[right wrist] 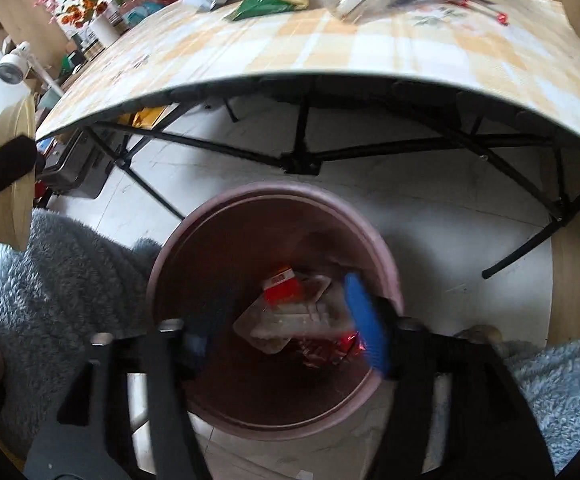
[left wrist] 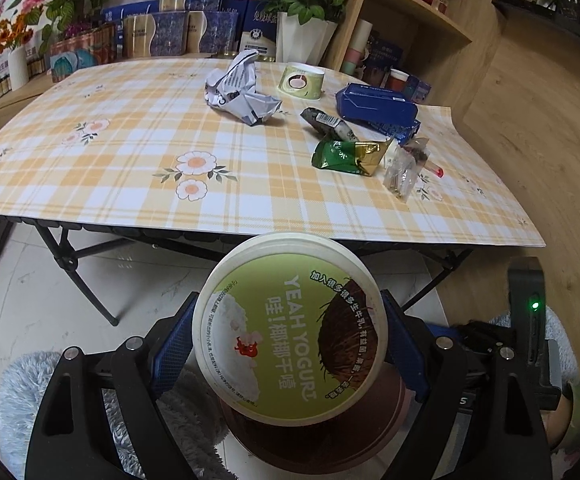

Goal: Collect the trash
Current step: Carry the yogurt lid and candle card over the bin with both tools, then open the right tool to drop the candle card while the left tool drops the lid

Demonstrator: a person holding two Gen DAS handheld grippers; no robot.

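Green yogurt lid (left wrist: 290, 326) between left fingers (left wrist: 171, 344)

Left wrist view: looks from below table height, forward and slightly down over the near edge of the table (left wrist: 137, 128), with the yogurt lid (left wrist: 290, 328) close to the lens, above the bin (left wrist: 386, 420).
Right wrist view: looks steeply down into the bin (right wrist: 169, 264) from close above, the table's (right wrist: 410, 52) underside frame beyond; blurred.
Shared: the bin, the table's near edge, the green wrapper (left wrist: 346, 154) (right wrist: 261, 4).
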